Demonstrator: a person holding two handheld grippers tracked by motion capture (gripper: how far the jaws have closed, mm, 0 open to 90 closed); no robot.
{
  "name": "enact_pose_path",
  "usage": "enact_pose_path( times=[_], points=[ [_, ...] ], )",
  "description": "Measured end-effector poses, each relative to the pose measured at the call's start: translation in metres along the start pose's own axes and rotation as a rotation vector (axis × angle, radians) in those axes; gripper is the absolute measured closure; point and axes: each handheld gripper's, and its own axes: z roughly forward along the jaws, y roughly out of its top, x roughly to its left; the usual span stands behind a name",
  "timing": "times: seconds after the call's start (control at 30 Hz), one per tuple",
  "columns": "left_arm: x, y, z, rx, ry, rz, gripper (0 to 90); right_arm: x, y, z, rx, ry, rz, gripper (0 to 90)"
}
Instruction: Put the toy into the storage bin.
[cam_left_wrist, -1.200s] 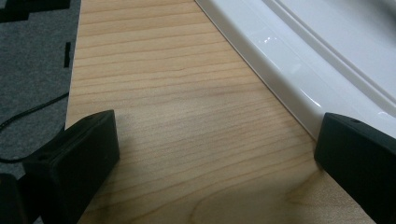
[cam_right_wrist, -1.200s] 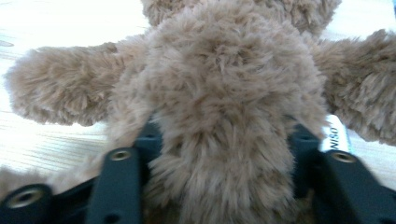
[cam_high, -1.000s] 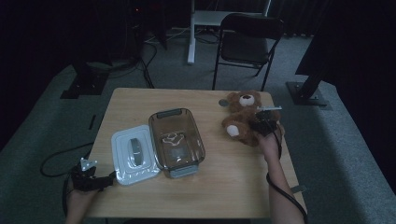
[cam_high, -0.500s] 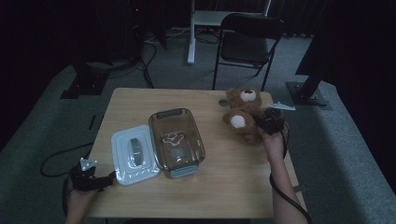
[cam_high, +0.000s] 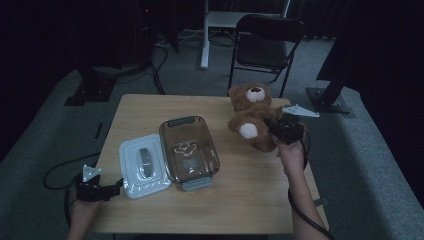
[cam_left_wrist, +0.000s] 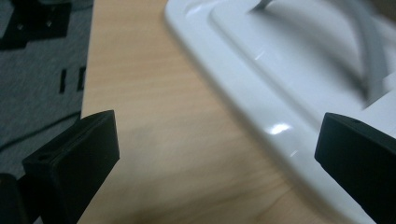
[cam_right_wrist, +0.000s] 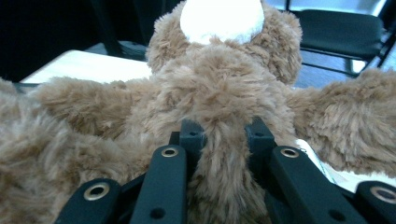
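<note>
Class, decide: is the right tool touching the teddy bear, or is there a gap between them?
Touching. In the right gripper view, the right tool has its jaws pinched on a tuft of the teddy bear, fur squeezed between them.

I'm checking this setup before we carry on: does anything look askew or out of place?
Nothing is spilled or damaged. The teddy bear hangs tilted, pinched in the right tongs by a tuft of fur. The white lid lies off the clear container, beside it, with the open left tongs near it.

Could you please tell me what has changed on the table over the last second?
The right gripper, jaws just closed on the teddy bear, has lifted it off the table. The left gripper, open, stayed by the white lid; the clear container did not move.
</note>
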Motion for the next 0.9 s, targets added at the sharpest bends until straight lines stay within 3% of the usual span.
enact_pose_path(
  times=[0.2,0.43,0.63,0.9],
  points=[
    [-0.018,0.022,0.018,0.010,-0.045,0.078,0.7,0.030,0.011,-0.009,-0.022,0.070,-0.041,74.9],
    [-0.045,0.048,0.036,-0.017,-0.116,0.154,0.7,0.058,0.020,-0.016,-0.039,0.126,-0.087,74.9],
    [-0.069,0.066,0.045,-0.031,-0.159,0.207,0.7,0.072,0.022,-0.015,-0.038,0.160,-0.100,74.9],
    [-0.092,0.076,0.055,-0.032,-0.208,0.251,0.7,0.082,0.020,-0.014,-0.035,0.213,-0.104,74.9]
  ],
)
